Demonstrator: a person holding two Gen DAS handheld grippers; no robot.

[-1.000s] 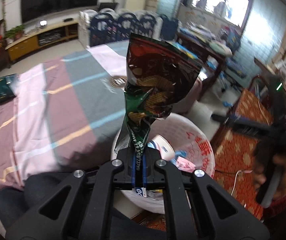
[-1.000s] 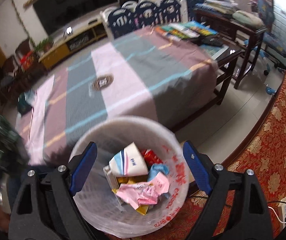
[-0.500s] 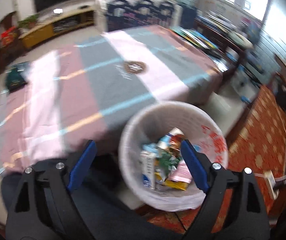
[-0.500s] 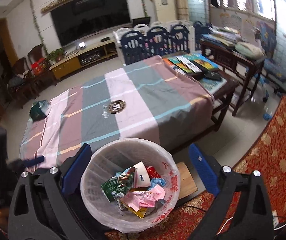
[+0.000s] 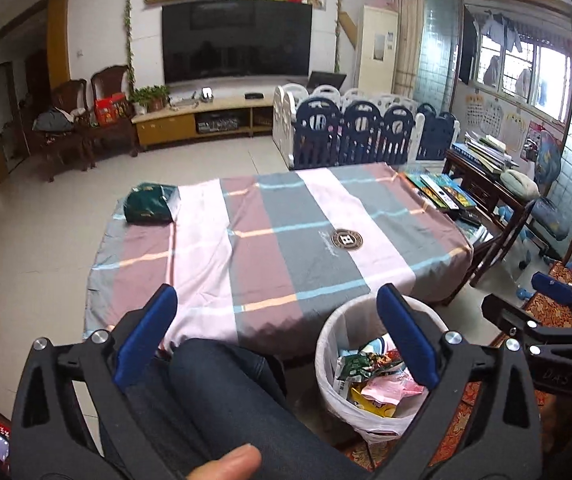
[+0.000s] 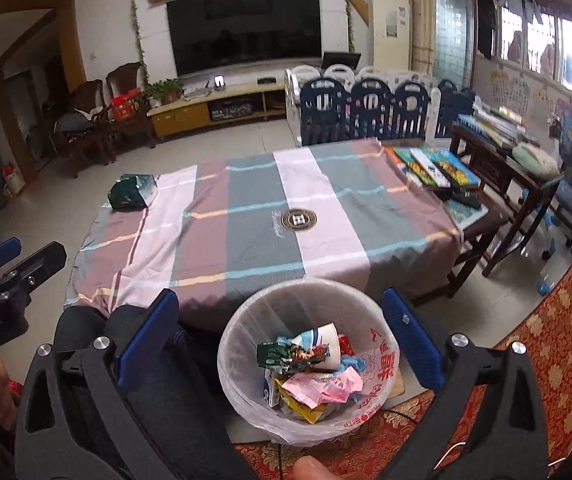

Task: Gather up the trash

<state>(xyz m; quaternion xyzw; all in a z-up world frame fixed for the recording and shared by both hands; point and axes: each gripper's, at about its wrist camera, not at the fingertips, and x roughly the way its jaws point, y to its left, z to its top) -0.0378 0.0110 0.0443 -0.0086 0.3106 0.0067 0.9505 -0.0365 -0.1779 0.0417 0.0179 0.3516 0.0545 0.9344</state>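
Note:
A white lined trash bin (image 6: 242, 376) stands on the floor at the near edge of the table, with several wrappers and a paper cup in it. A crumpled green and red chip bag (image 6: 287, 354) (image 5: 359, 362) lies on top of that pile. My left gripper (image 5: 276, 296) hangs above the table edge, left of the bin (image 5: 331, 396); its jaws are opening and nothing is between them. My right gripper (image 6: 278, 296) is open and empty above the bin. A dark green packet (image 5: 148, 204) (image 6: 130, 194) lies at the table's far left corner.
A striped cloth covers the table (image 5: 286, 248). A person's leg (image 5: 226, 392) in dark jeans is below my left gripper. Books (image 6: 433, 168) lie at the table's right end, a dark wooden side table (image 6: 517, 176) stands beyond, and red patterned carpet (image 6: 545, 340) is at the right.
My left gripper let go of the chip bag, which now lies in the bin. Both grippers rose and drew back from the bin, tilting up toward the room.

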